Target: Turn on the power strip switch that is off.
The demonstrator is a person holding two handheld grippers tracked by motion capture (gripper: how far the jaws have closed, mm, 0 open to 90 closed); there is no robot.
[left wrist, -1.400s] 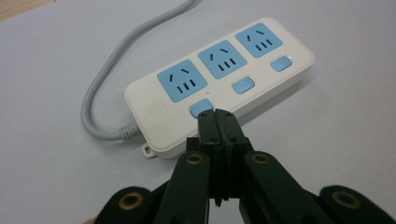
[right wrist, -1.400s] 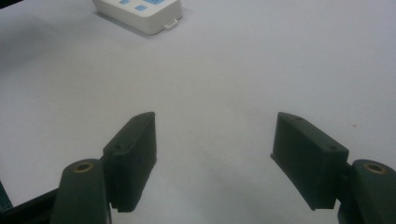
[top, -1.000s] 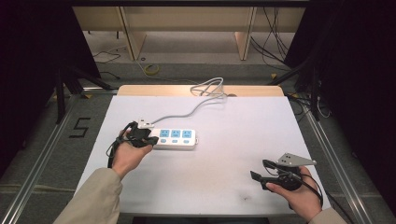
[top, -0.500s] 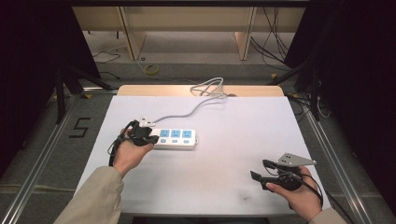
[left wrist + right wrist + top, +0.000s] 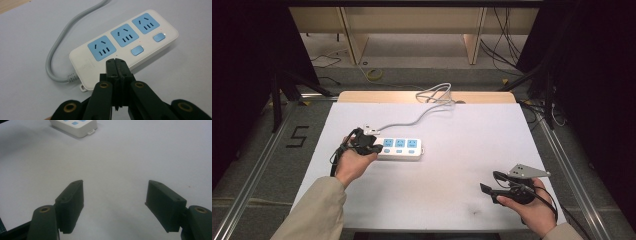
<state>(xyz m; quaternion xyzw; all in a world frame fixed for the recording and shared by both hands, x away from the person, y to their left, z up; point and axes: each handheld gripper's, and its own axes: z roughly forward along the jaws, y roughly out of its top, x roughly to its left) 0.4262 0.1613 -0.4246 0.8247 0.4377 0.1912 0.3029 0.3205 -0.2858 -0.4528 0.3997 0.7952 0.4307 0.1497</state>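
Note:
A white power strip [image 5: 399,148] with three blue sockets and blue switches lies left of the table's middle. Its grey cable [image 5: 412,120] runs to a coil at the far edge. My left gripper [image 5: 374,147] is shut, with its tips over the strip's left end. In the left gripper view the closed tips [image 5: 116,62] rest at the near edge of the strip [image 5: 140,35], beside the first socket and in line with the two visible switches. My right gripper [image 5: 486,189] stands open near the front right, nothing between its jaws [image 5: 115,195]. A corner of the strip [image 5: 77,126] lies far ahead of it.
The white table sheet [image 5: 472,145] ends at a wooden strip [image 5: 362,96] along the far edge. Metal rails run down both sides of the table. A "5" mark [image 5: 297,136] is on the floor at the left, and loose cables [image 5: 374,75] lie beyond the table.

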